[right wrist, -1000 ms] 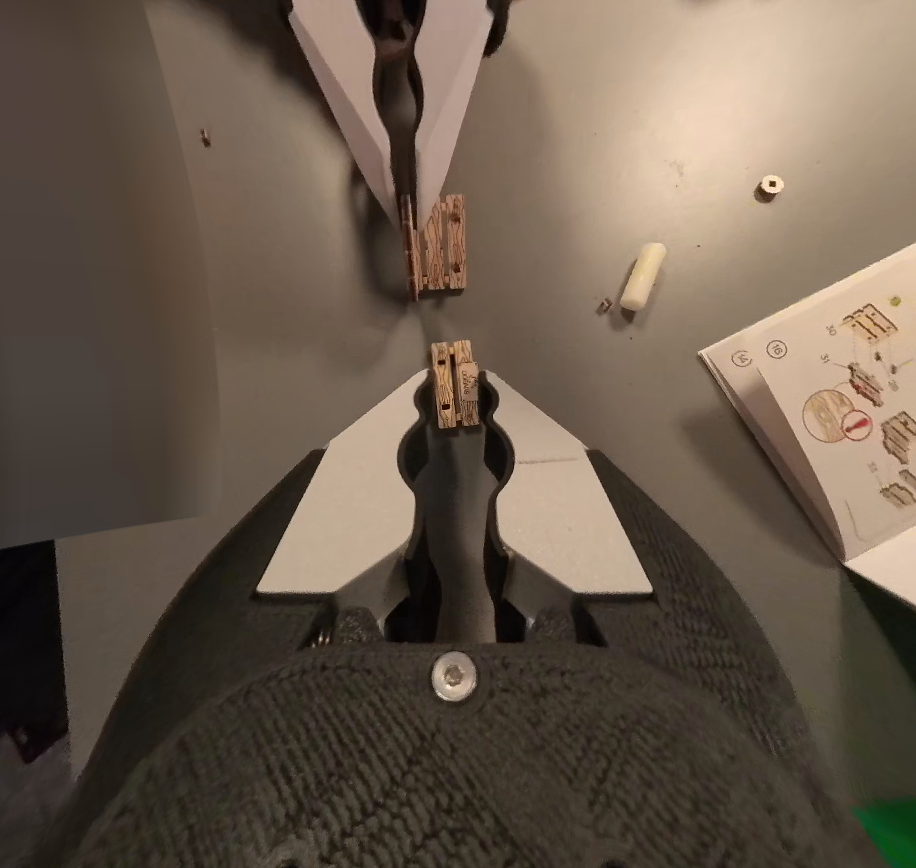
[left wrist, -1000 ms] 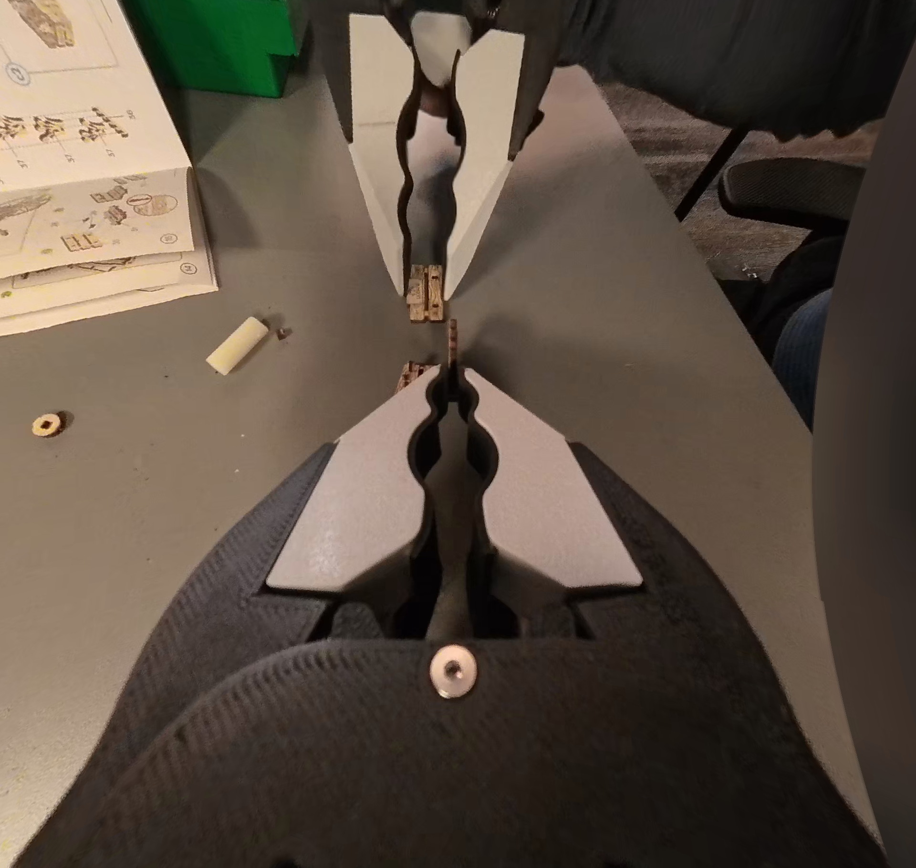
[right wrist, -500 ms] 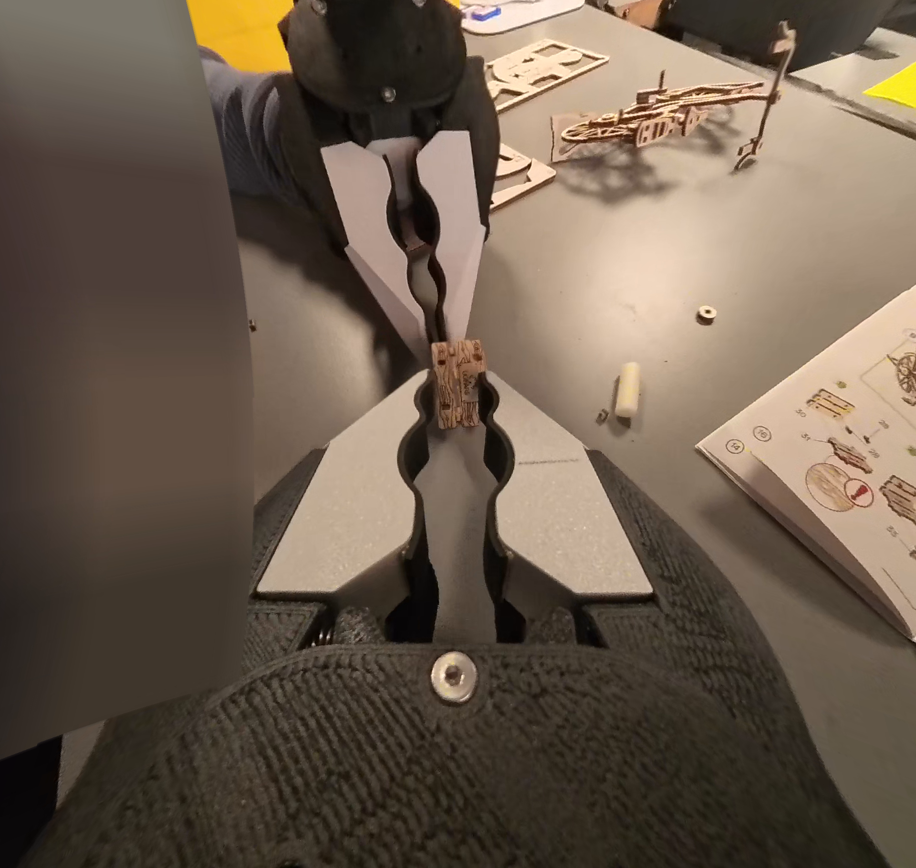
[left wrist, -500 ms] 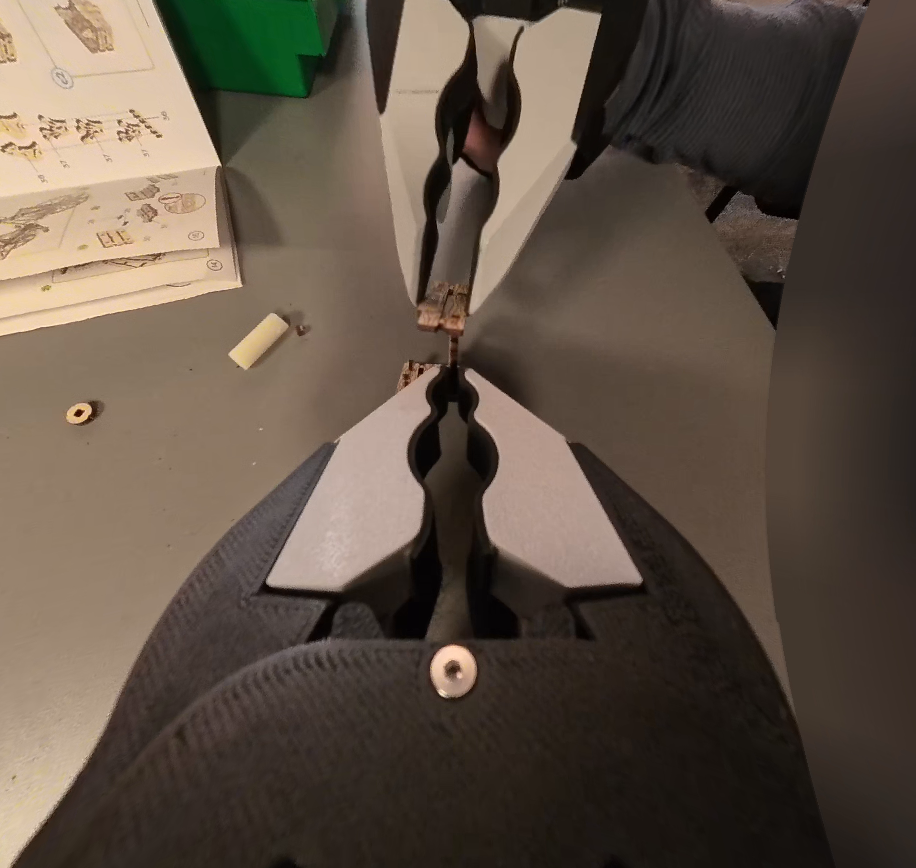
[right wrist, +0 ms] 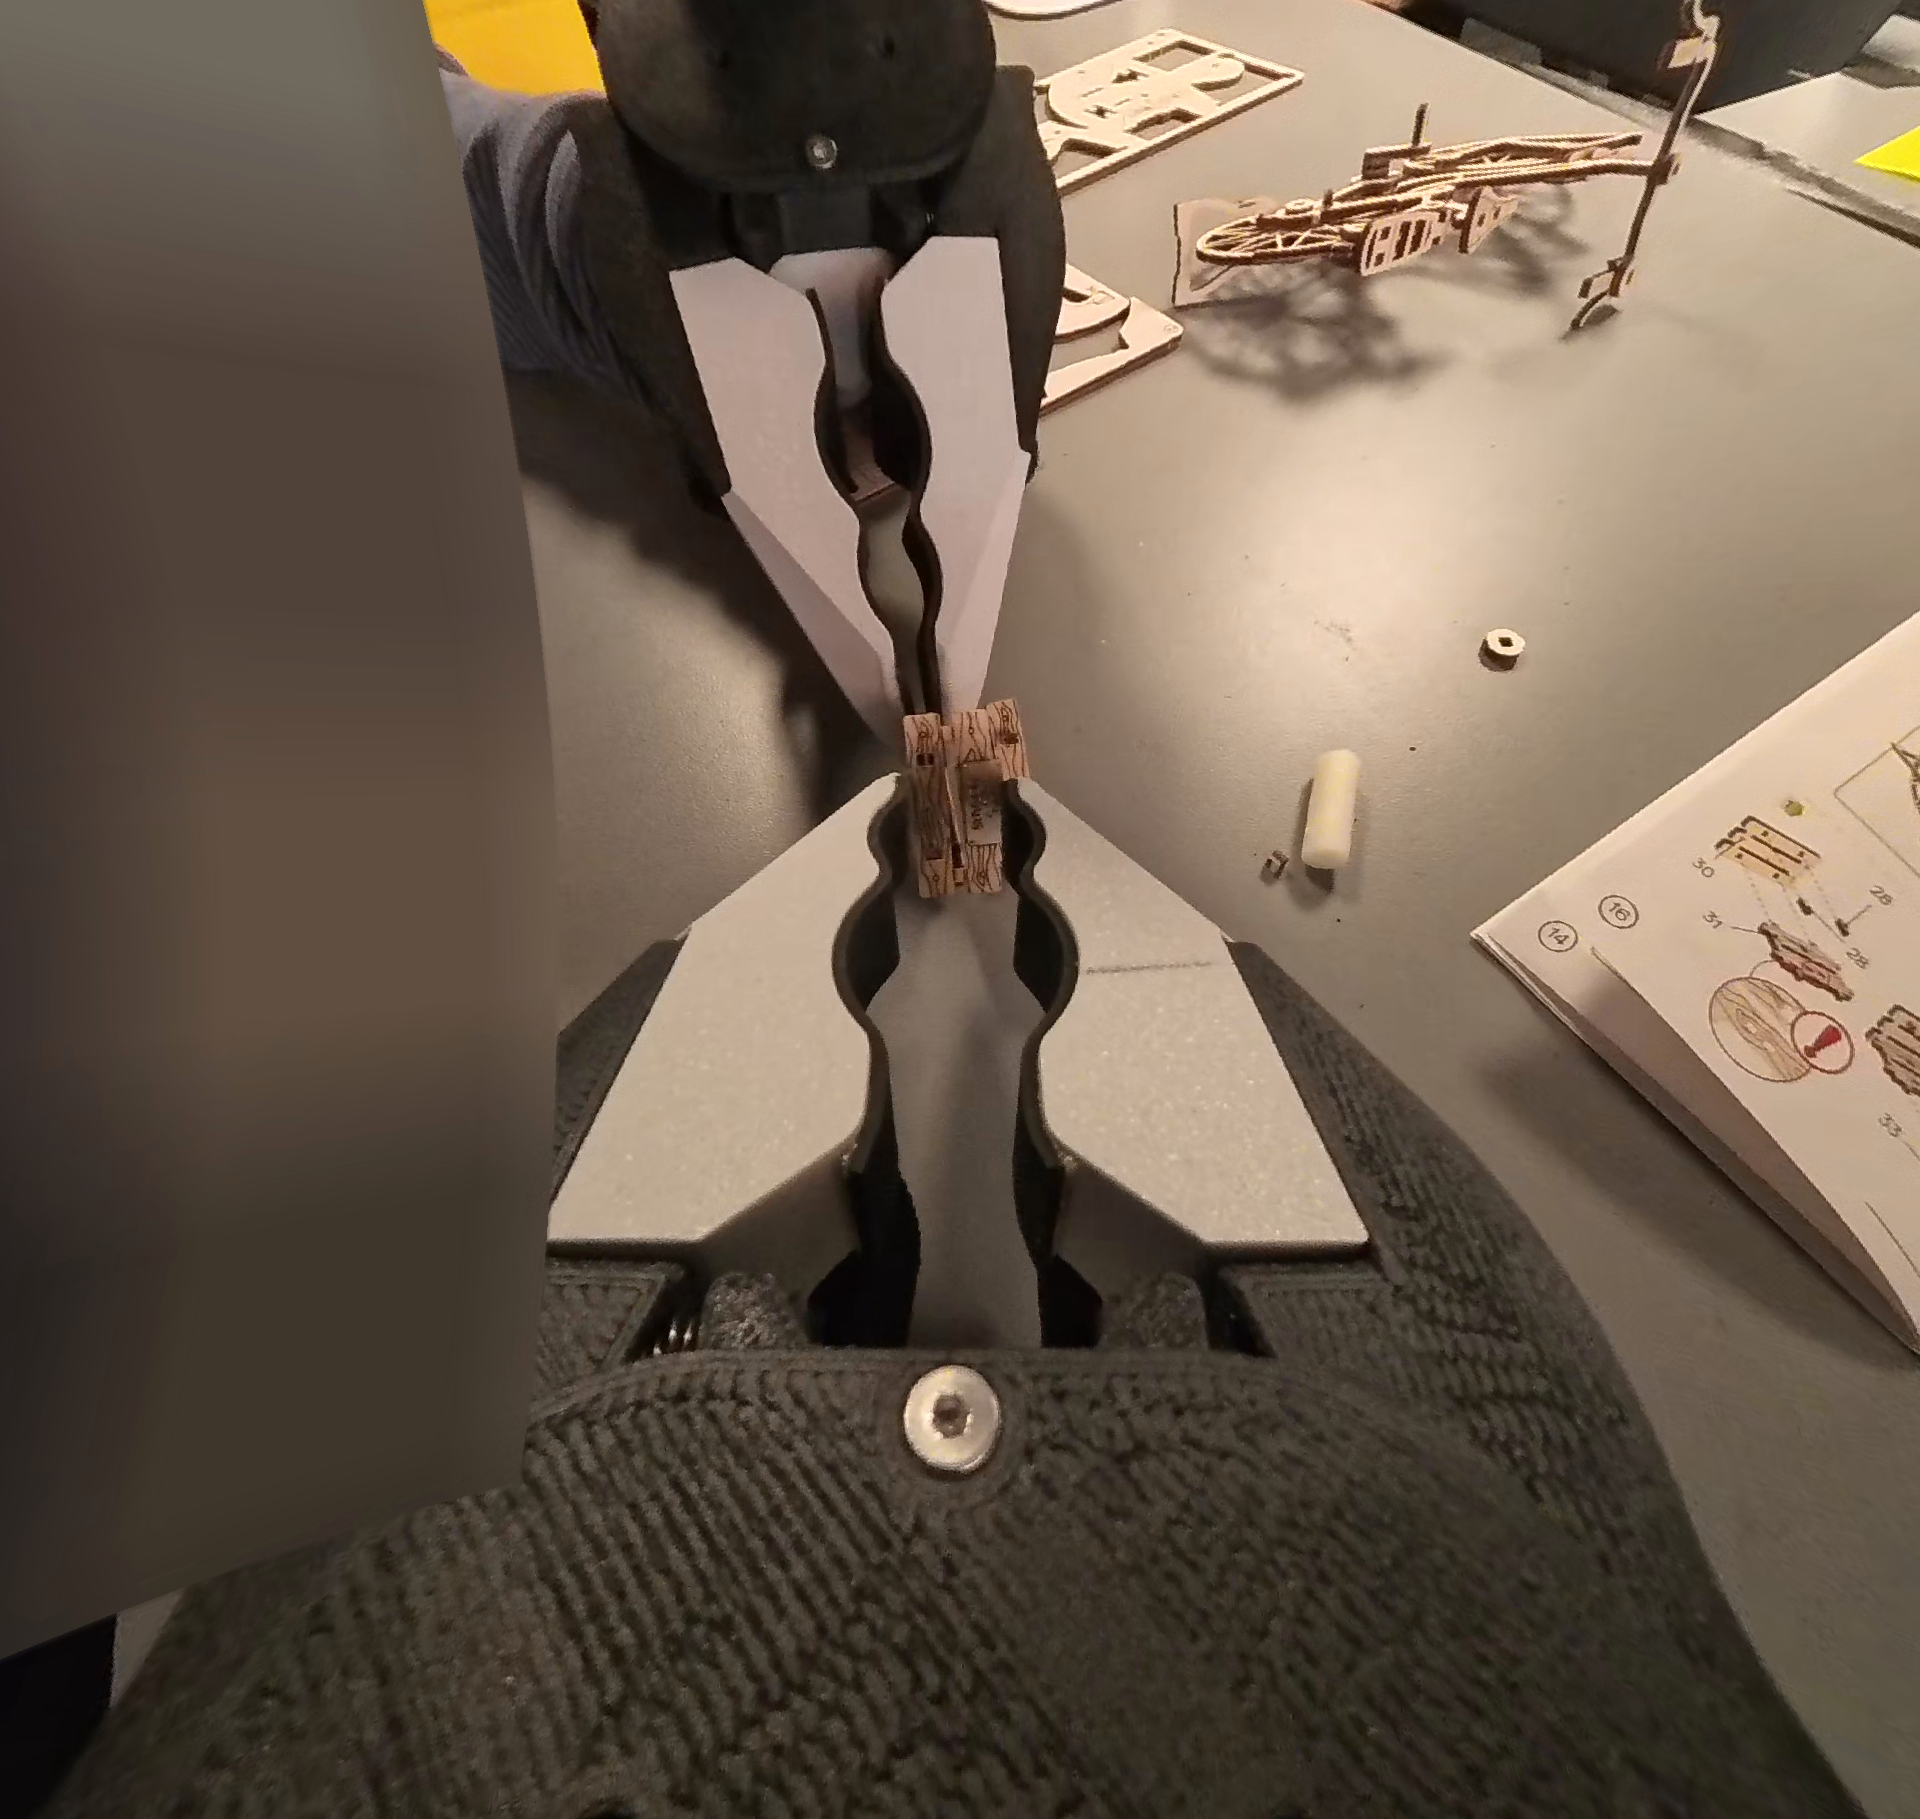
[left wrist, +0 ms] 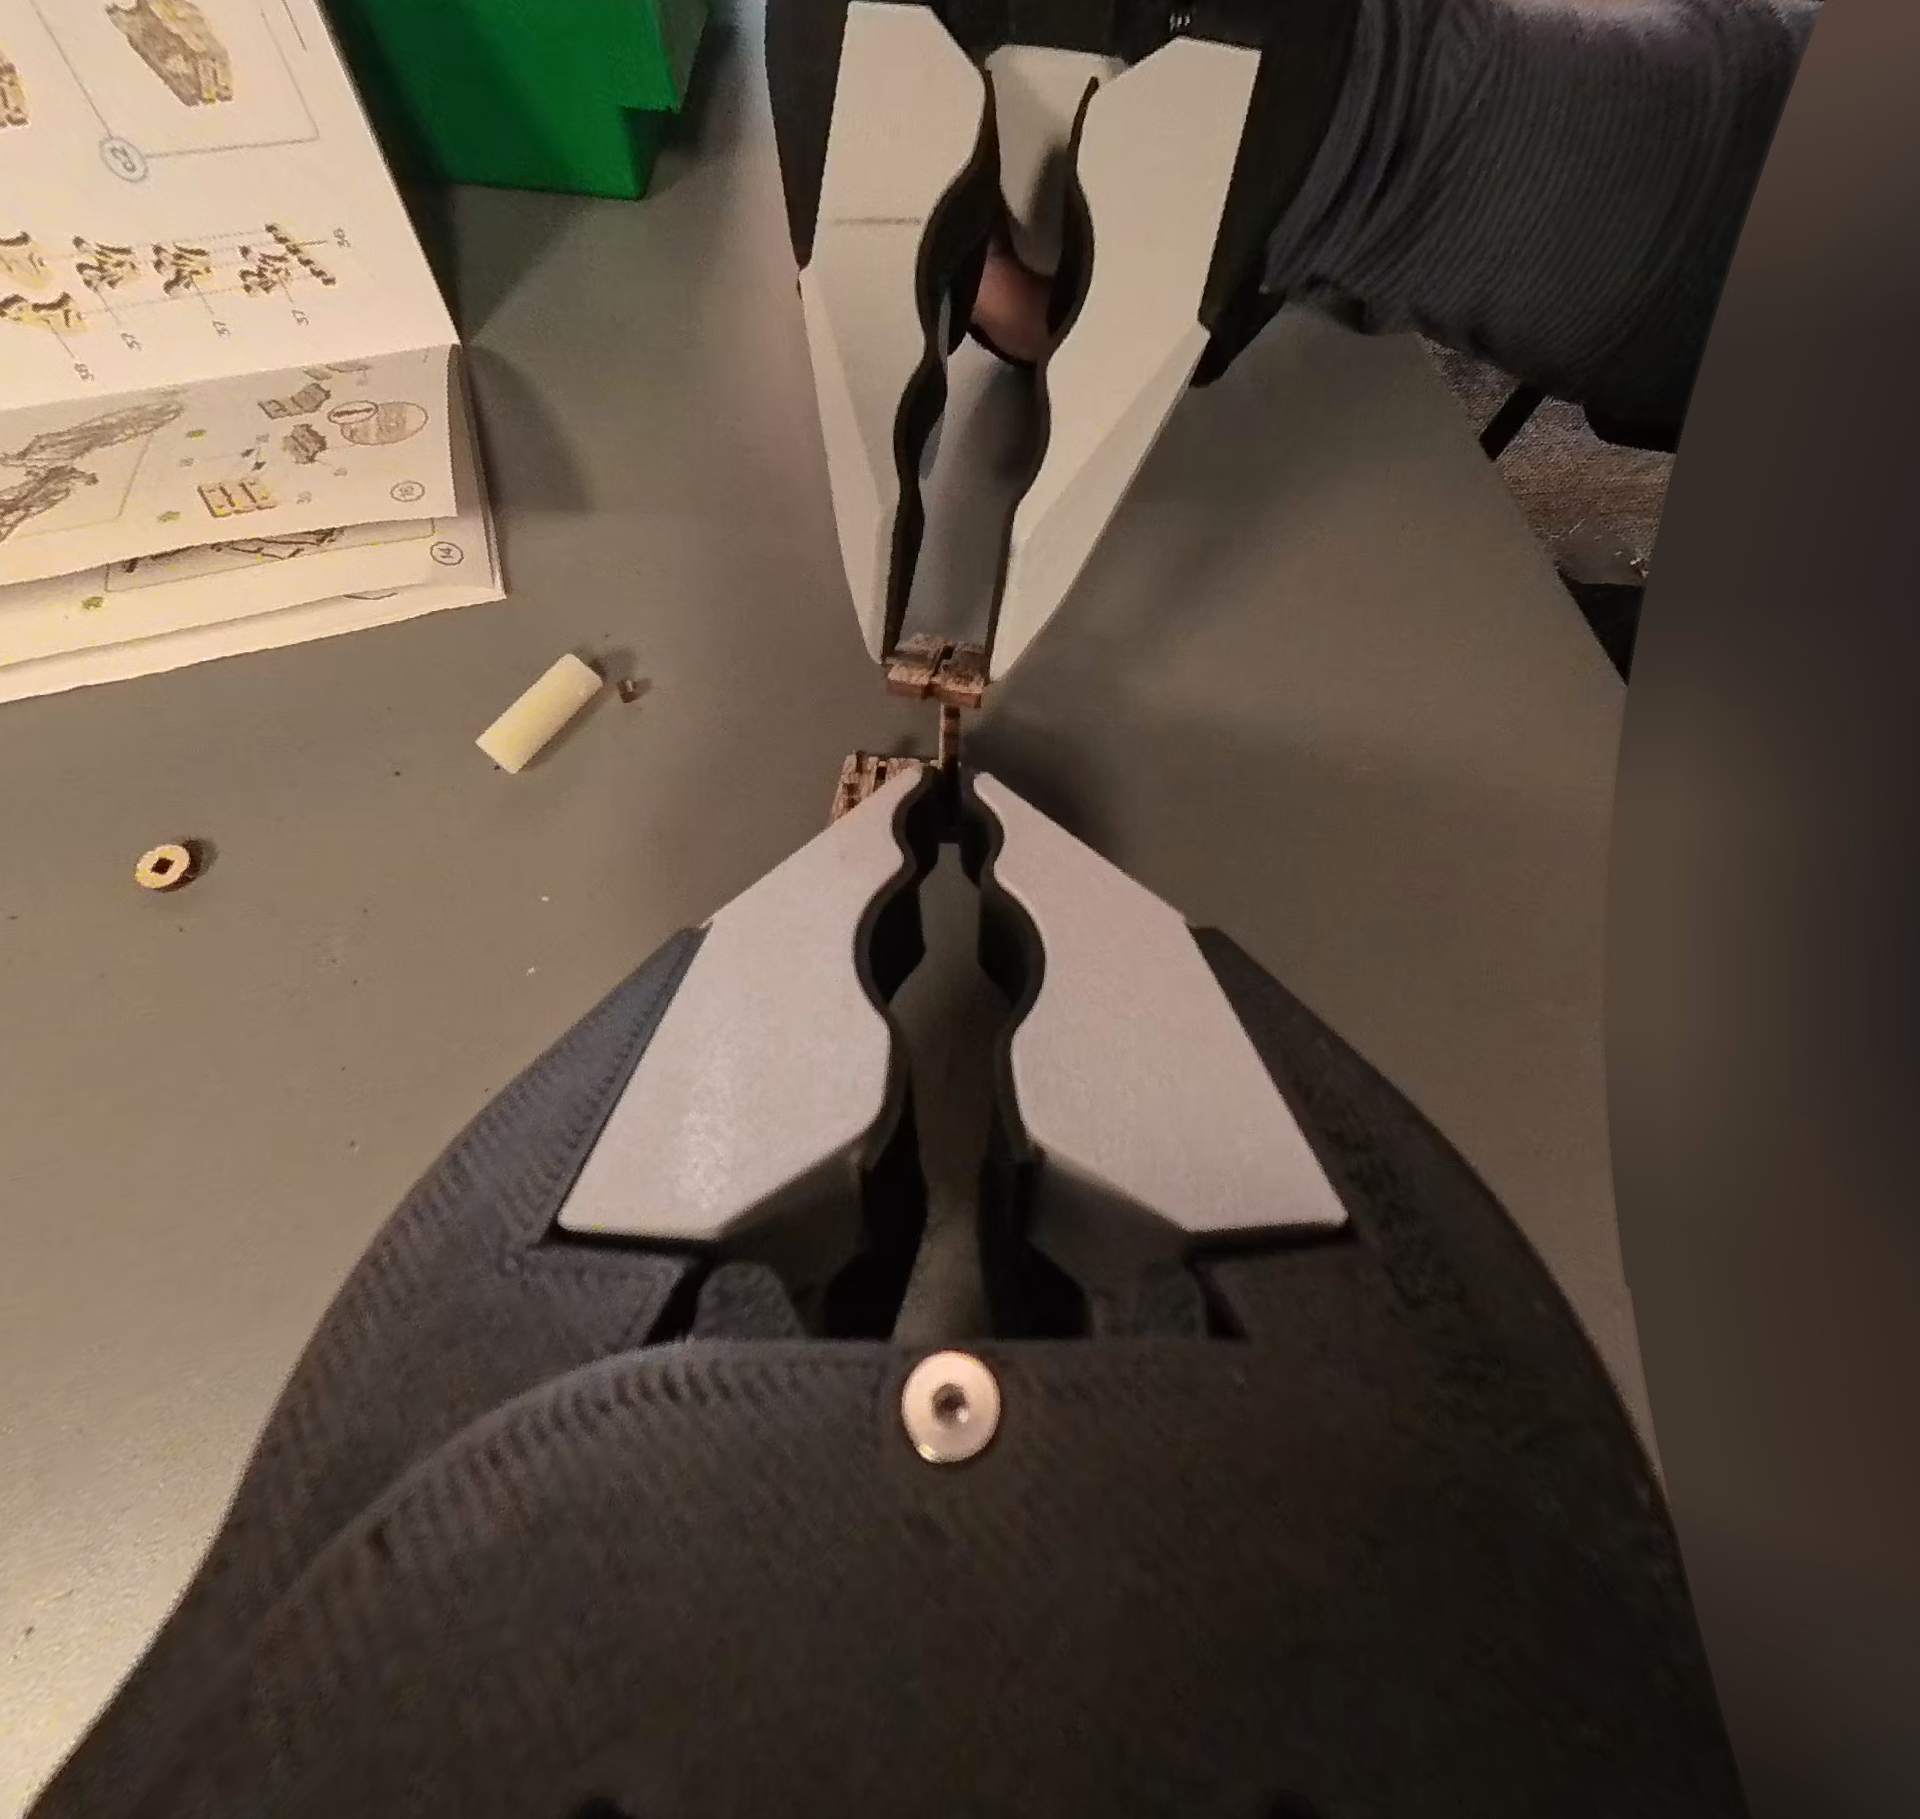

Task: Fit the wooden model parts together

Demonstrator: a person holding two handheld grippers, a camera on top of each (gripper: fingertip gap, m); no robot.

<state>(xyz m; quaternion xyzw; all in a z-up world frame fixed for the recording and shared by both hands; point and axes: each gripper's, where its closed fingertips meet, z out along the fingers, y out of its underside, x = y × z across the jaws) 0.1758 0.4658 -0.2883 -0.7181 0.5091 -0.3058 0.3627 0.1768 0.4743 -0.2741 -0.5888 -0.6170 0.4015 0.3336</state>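
Observation:
My left gripper (left wrist: 945, 782) is shut on a thin wooden plate (left wrist: 948, 730), seen edge-on, with part of it sticking out to the left of the fingertips. My right gripper (right wrist: 961, 798) is shut on a small wooden slatted part (right wrist: 956, 834). The two grippers face each other tip to tip above the grey table (left wrist: 364, 990). In the right wrist view the left gripper (right wrist: 928, 704) comes in from the top and its plate (right wrist: 987, 735) touches and overlaps my part. In the left wrist view the right gripper (left wrist: 935, 652) holds its part (left wrist: 933, 676) against the plate's edge.
An open instruction booklet (left wrist: 208, 367) (right wrist: 1766, 938), a green box (left wrist: 499, 34), a white cylinder (left wrist: 538, 713) (right wrist: 1331, 809), a tiny peg and a wooden washer (left wrist: 168, 866) (right wrist: 1501, 648) lie nearby. A part-built wooden model (right wrist: 1403, 211) and cut-out sheets (right wrist: 1143, 107) sit farther off. Left and right tips are no more than a few centimetres apart.
The two grippers have come together: the gap between the two wooden parts has closed and they now touch. The right wrist view has tilted up from looking down at the table.

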